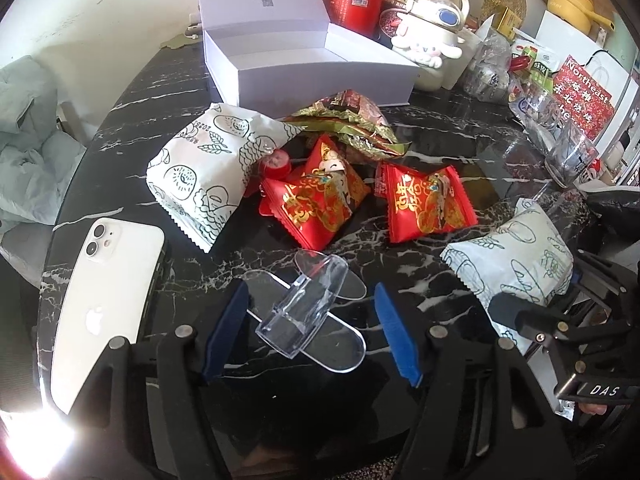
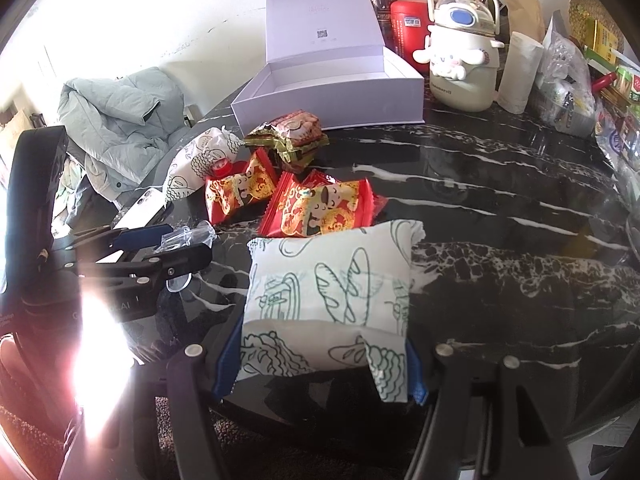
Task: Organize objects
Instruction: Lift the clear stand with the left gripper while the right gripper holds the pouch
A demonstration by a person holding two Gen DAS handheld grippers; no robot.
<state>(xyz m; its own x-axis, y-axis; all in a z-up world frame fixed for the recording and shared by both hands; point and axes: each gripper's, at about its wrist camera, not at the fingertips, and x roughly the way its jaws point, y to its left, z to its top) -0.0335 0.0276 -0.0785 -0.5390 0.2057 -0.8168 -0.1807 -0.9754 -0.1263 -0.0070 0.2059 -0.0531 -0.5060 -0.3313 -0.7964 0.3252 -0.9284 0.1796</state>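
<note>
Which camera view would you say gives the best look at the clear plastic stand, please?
The left wrist view: the clear plastic stand lies whole on the black marble table between the left gripper fingers, which are not touching it. In the right wrist view the stand is small, at the left, partly hidden behind that gripper and near glare.

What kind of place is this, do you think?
Probably a home dining table: black marble tabletop crowded with snack packets, a cartoon-dog water bottle, a padded jacket draped beside it.
</note>
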